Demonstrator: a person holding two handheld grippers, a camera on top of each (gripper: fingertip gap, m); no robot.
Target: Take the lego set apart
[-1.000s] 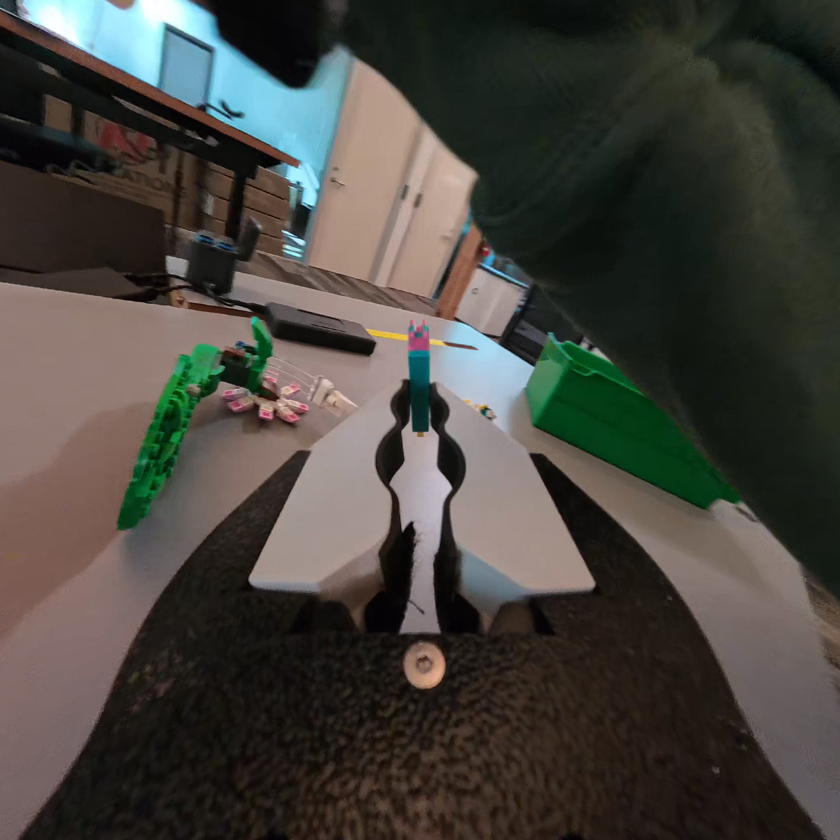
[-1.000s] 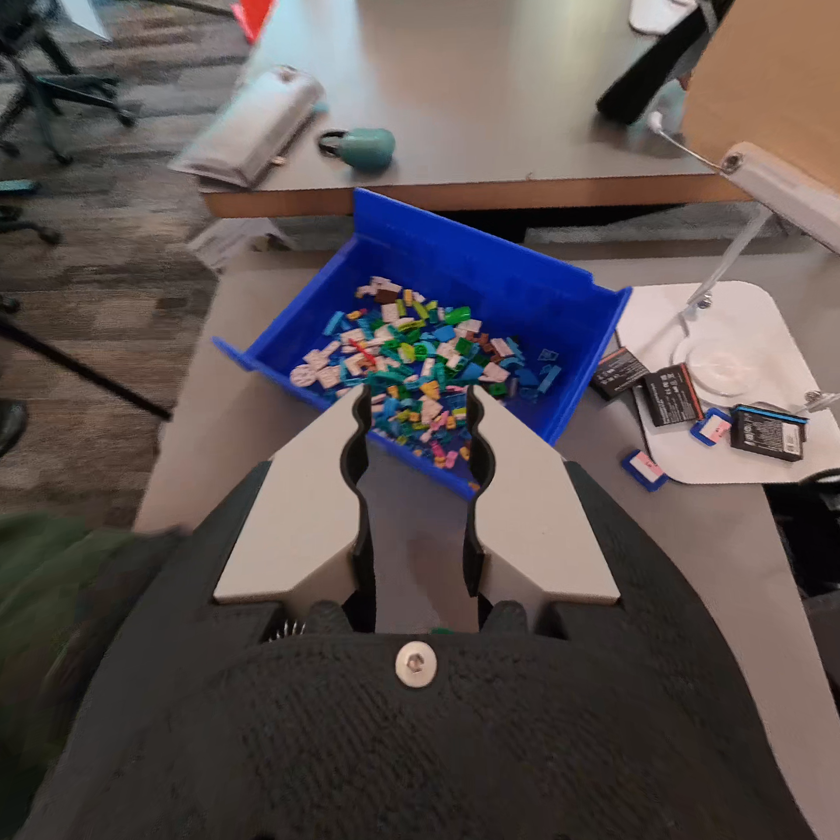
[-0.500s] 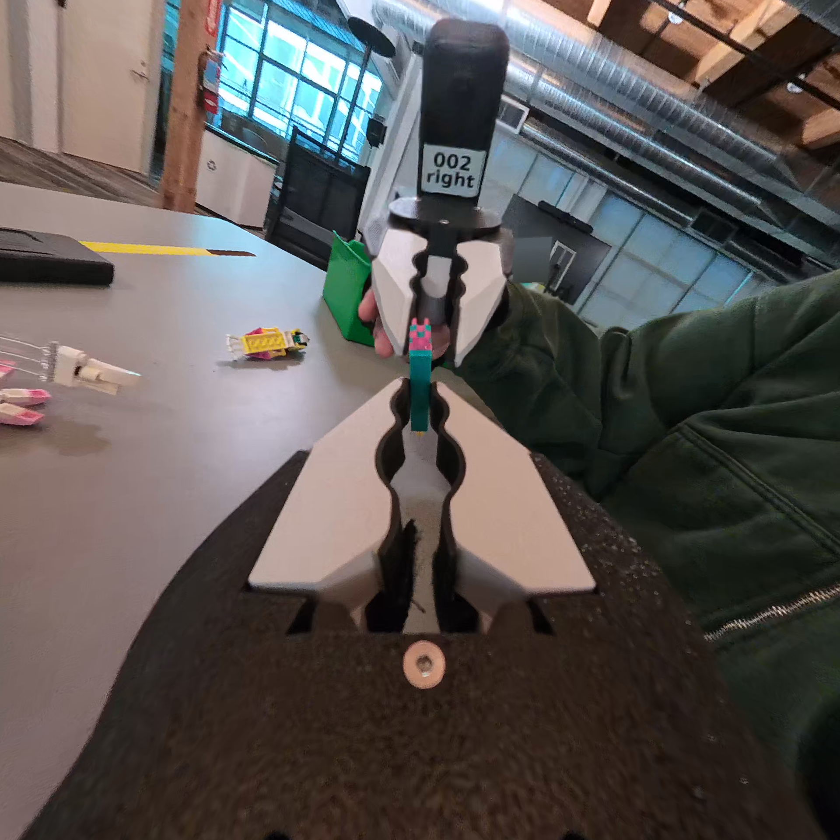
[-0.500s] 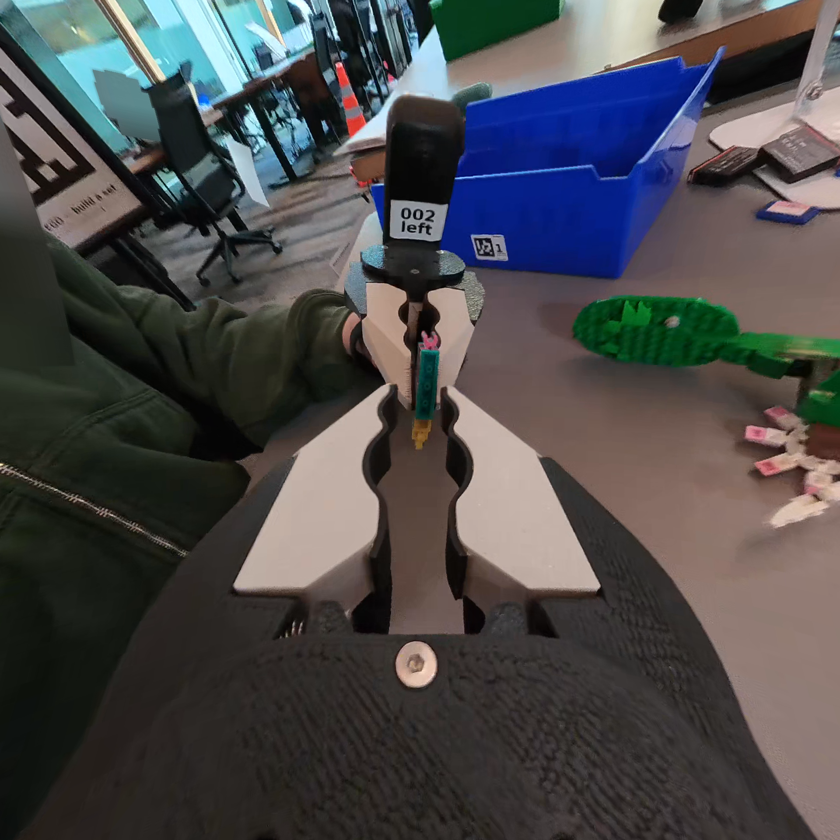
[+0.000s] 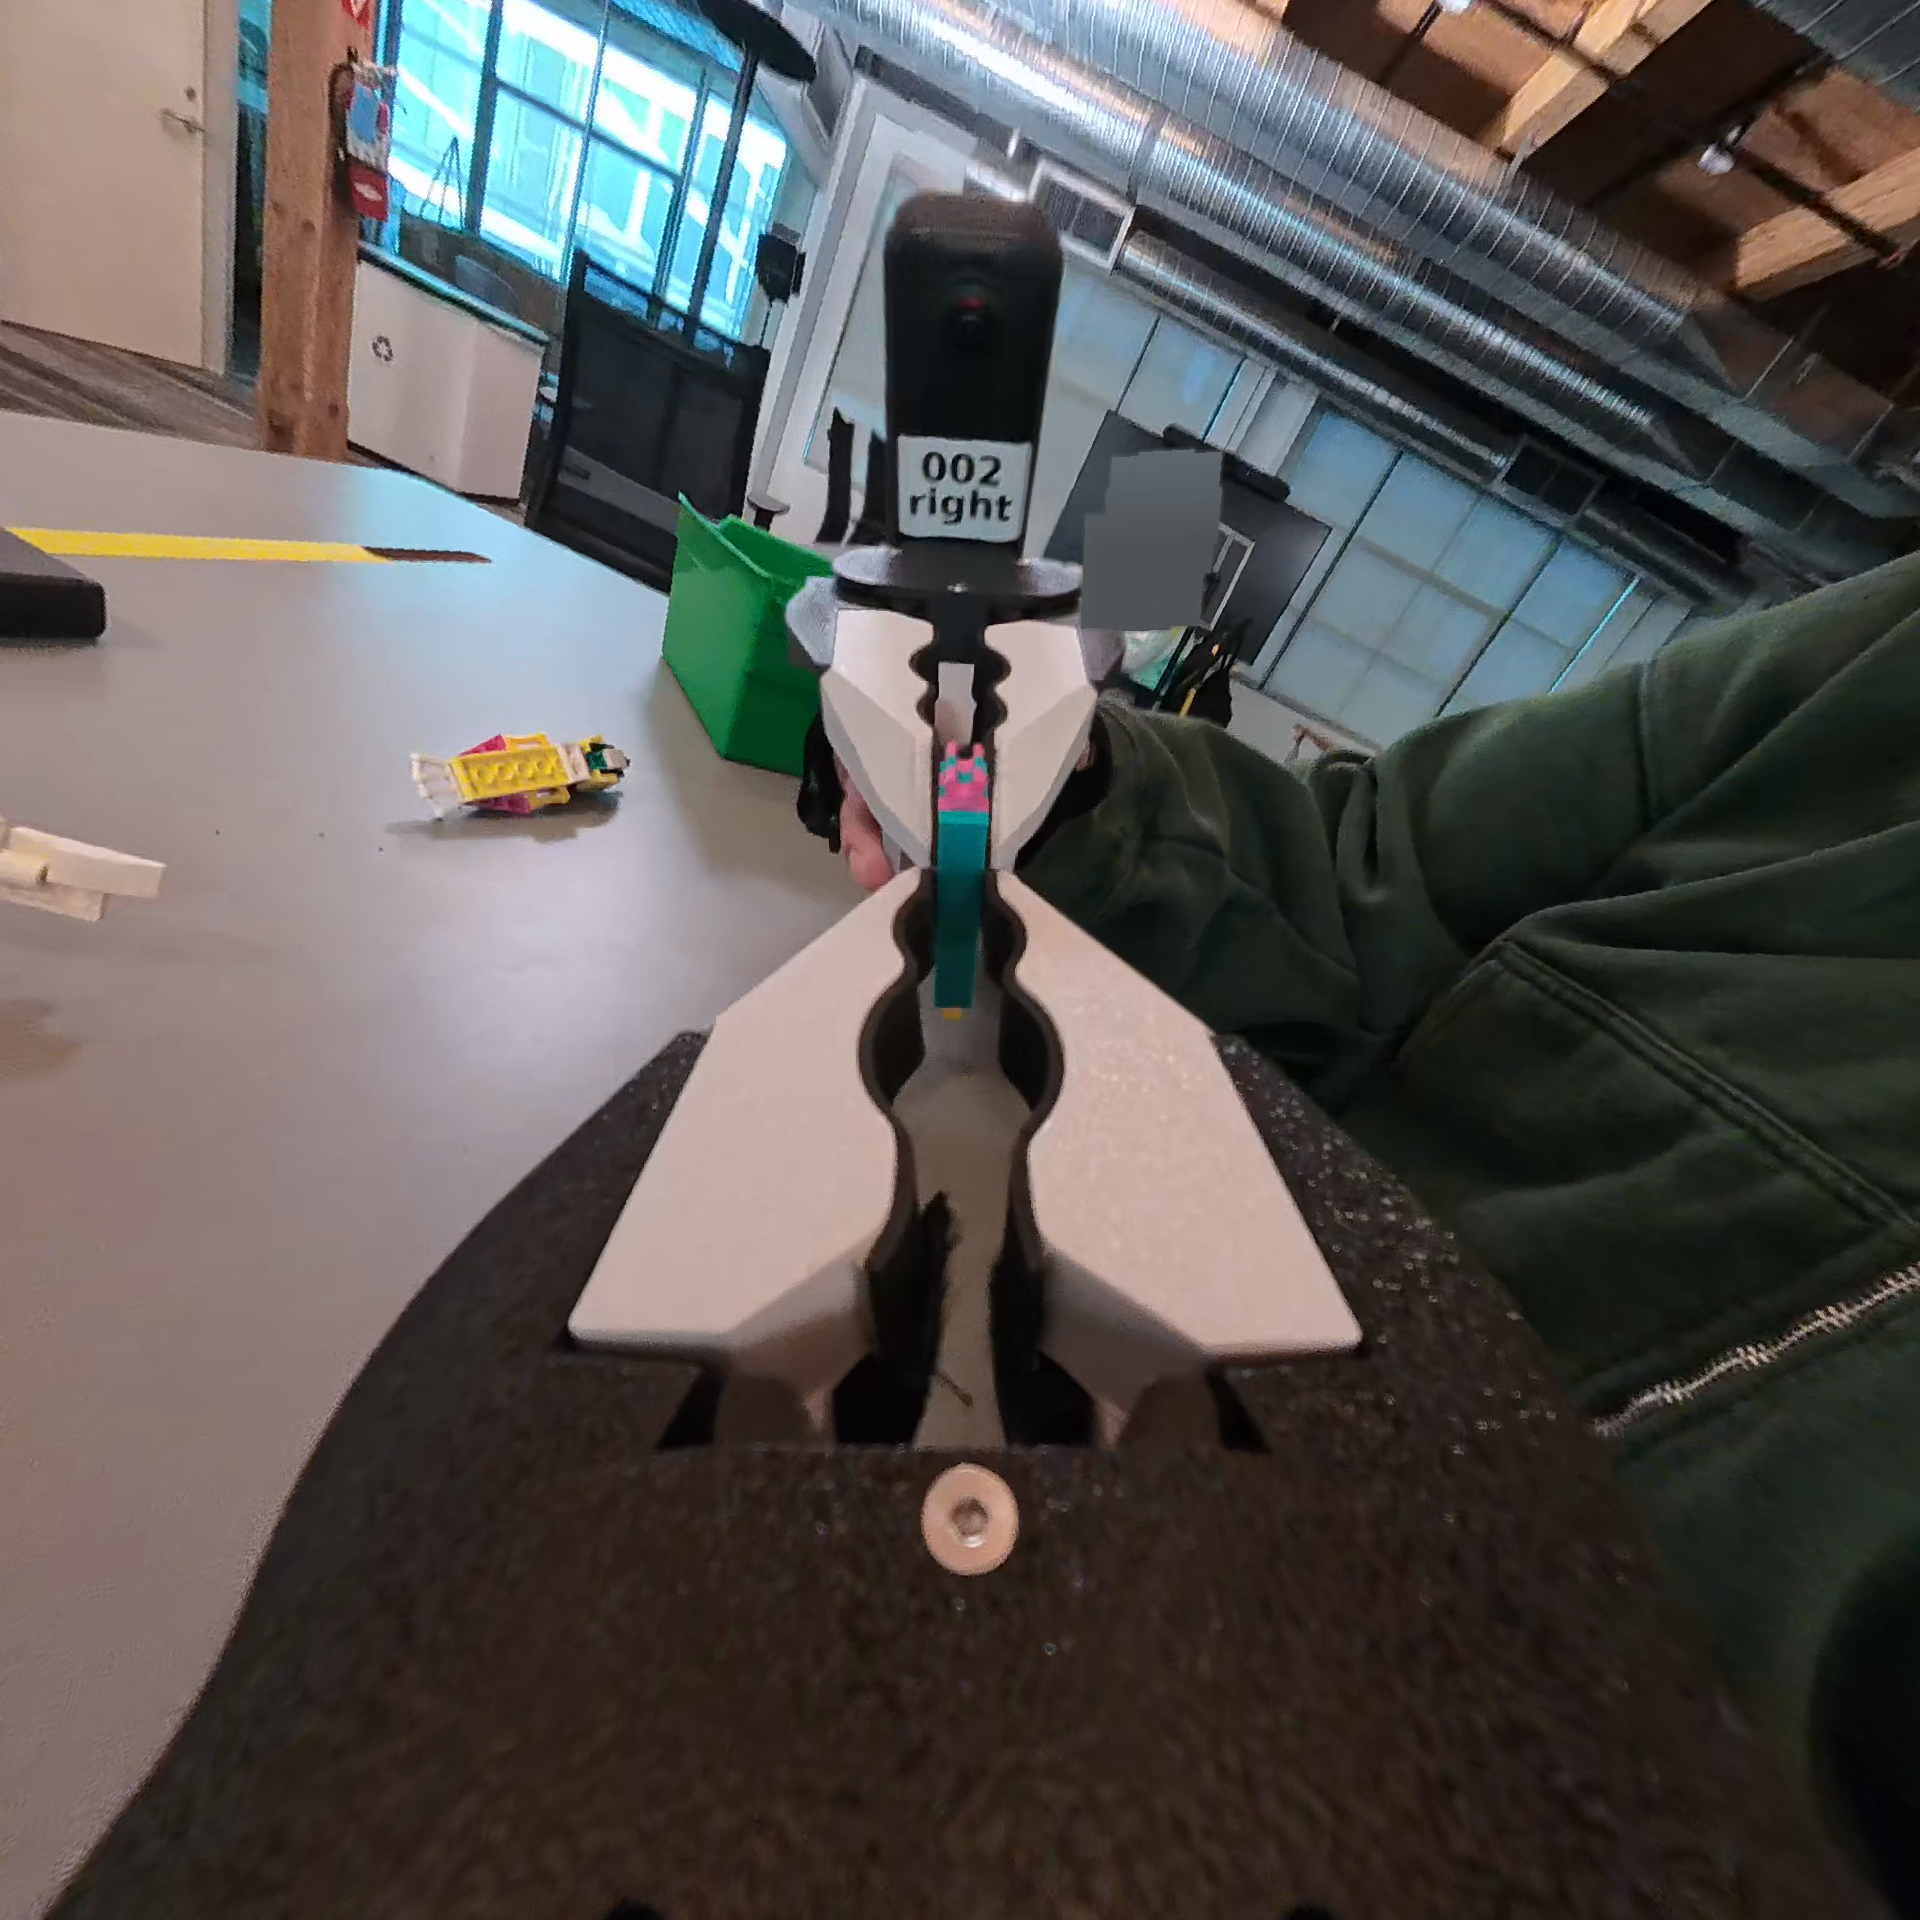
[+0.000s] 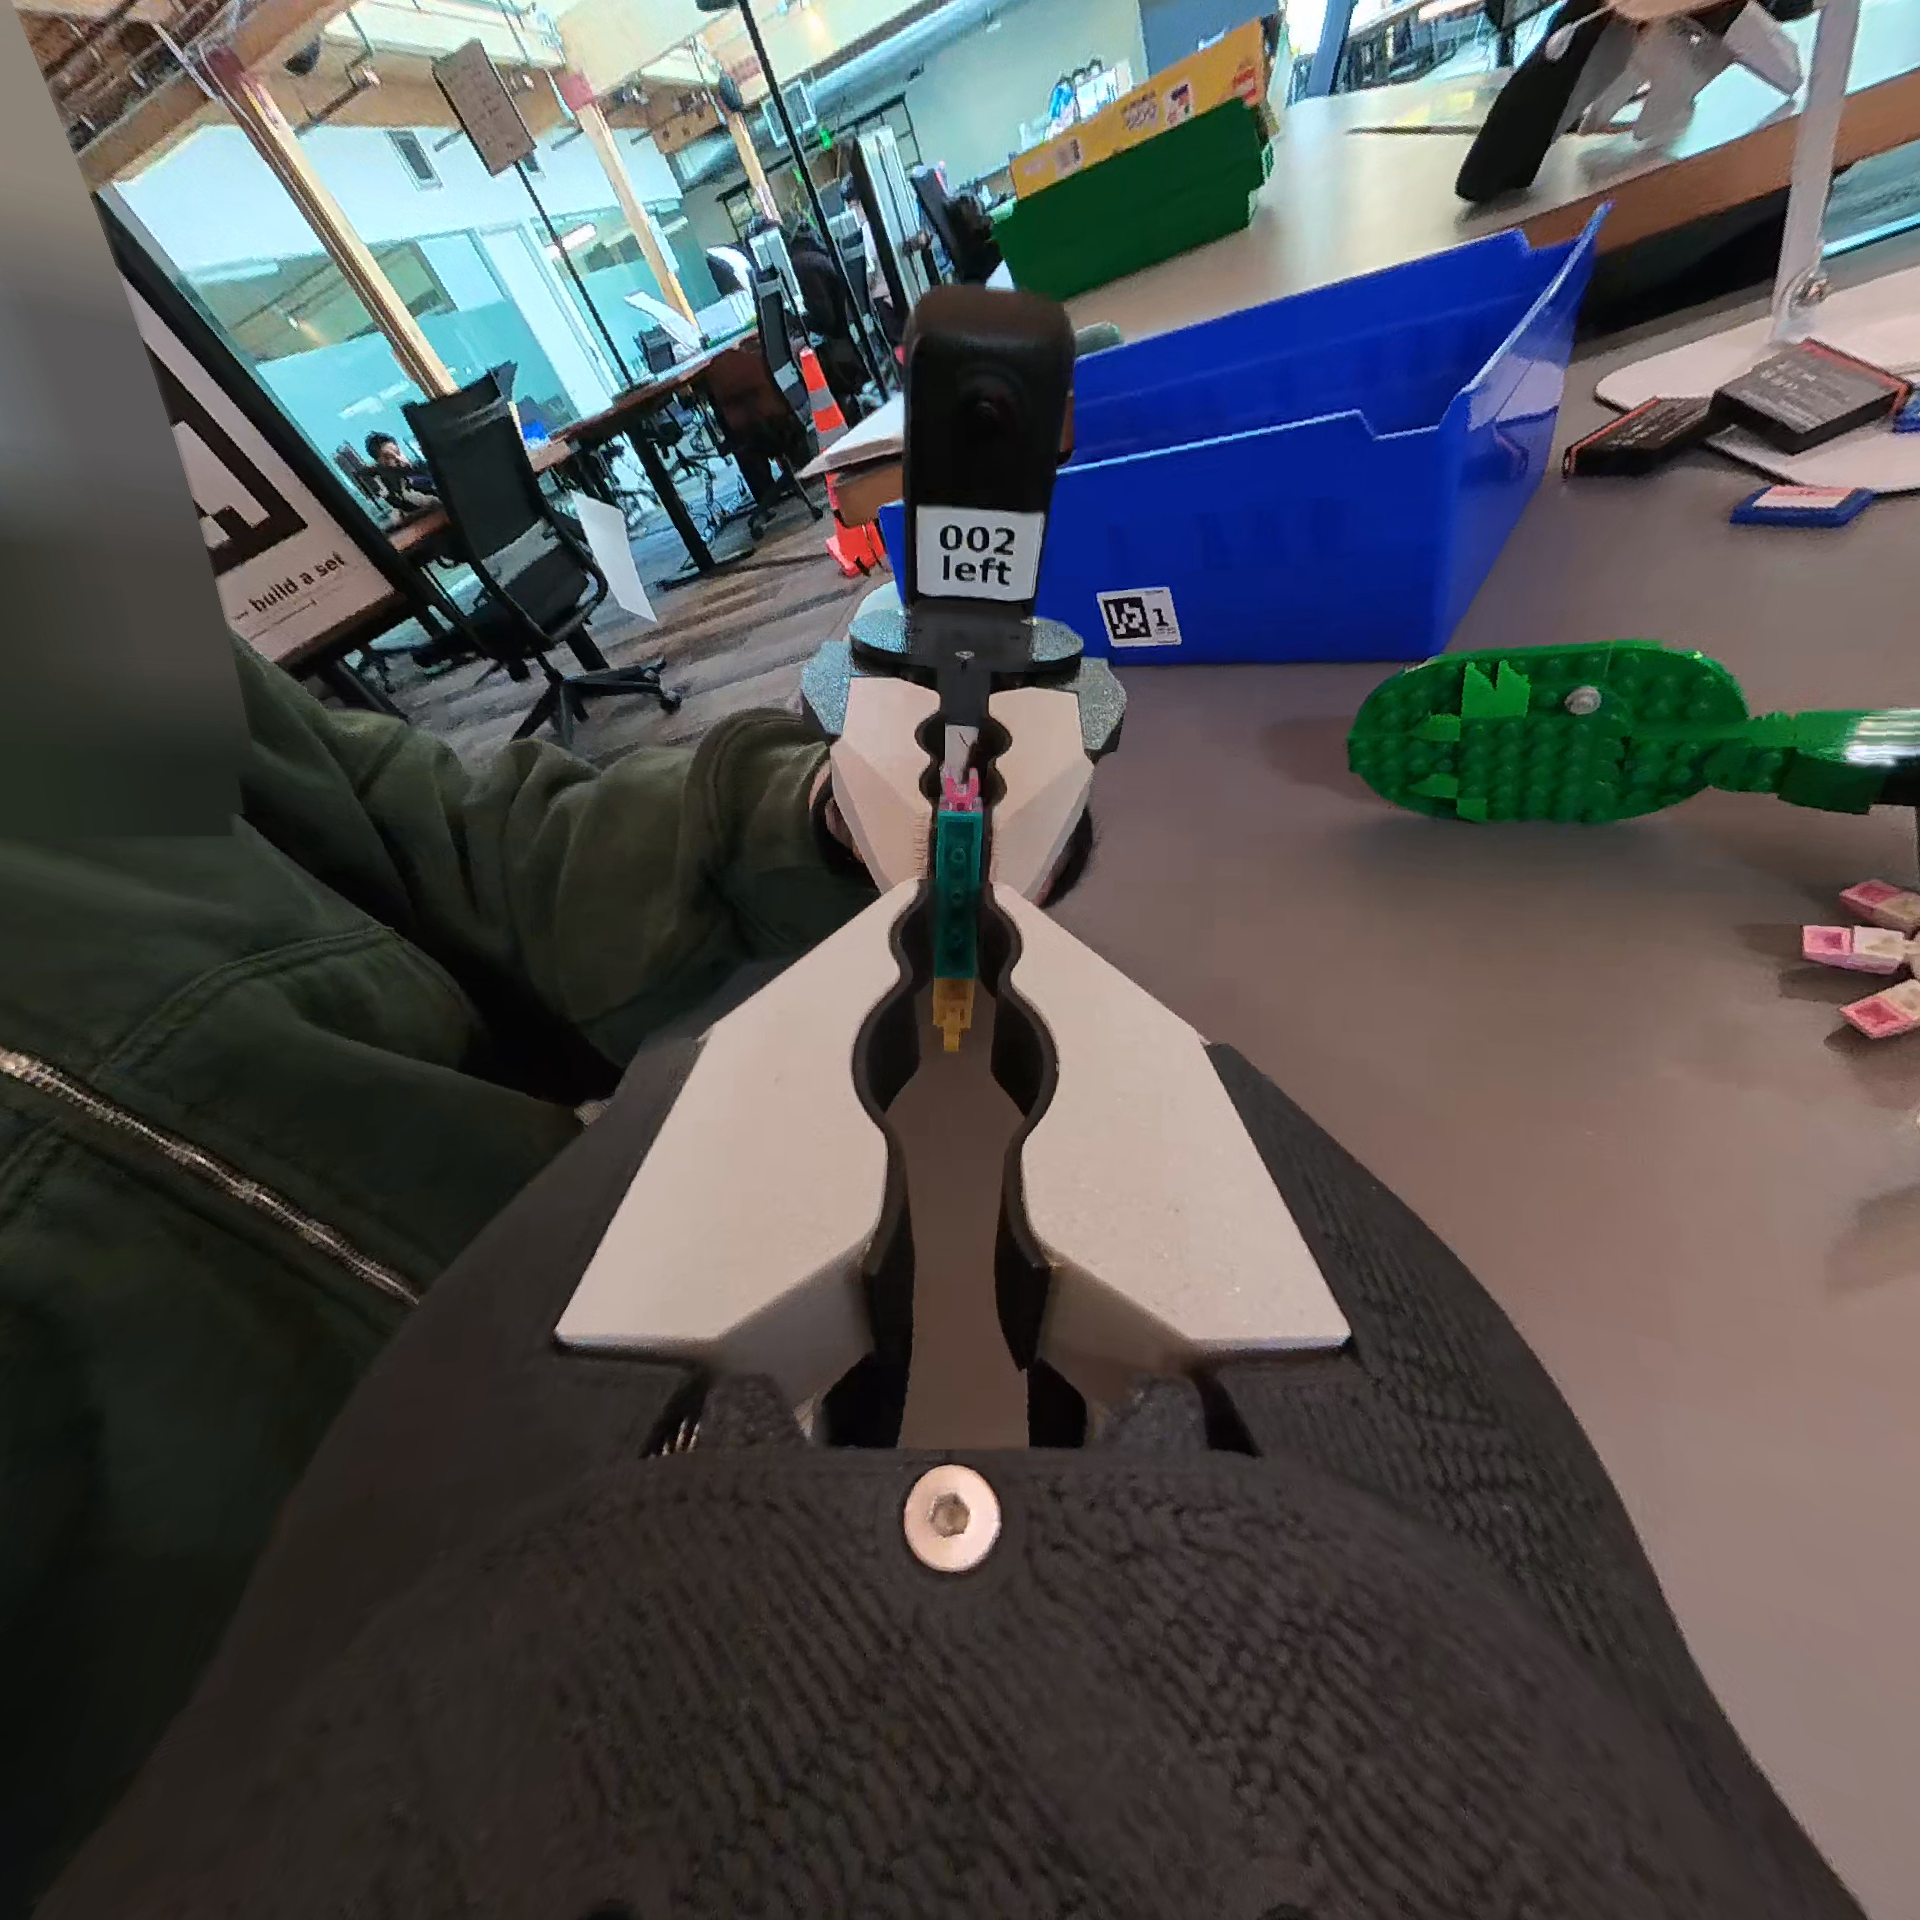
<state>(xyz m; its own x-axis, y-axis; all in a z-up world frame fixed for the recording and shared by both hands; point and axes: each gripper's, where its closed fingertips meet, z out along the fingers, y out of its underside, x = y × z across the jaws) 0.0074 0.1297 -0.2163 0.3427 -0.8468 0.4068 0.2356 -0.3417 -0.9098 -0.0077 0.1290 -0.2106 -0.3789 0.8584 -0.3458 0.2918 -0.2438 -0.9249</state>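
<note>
A slim lego bar [image 5: 958,894], teal with a pink top and a small yellow piece at its bottom, stands upright above the grey table. My left gripper [image 5: 958,914] is shut on its teal part. My right gripper [image 6: 956,914] faces the left one from the opposite side and is shut on the same bar [image 6: 956,904], with the yellow piece [image 6: 951,1013] just inside its jaws. In each view the other gripper's white fingers [image 5: 883,727] [image 6: 883,758] show right behind the bar.
A green studded baseplate [image 6: 1538,738] and loose pink-and-white pieces [image 6: 1870,956] lie to the right. A blue bin [image 6: 1299,499] stands behind them. A green bin [image 5: 727,644], a small yellow-and-pink build [image 5: 520,774] and a white piece [image 5: 73,878] sit on the table. Green sleeves flank both grippers. The grippers are tip to tip, or close to it.
The right gripper swung from over the blue bin to face the left one, moved in and shut on the bar. The left gripper turned right, holding the bar throughout.
</note>
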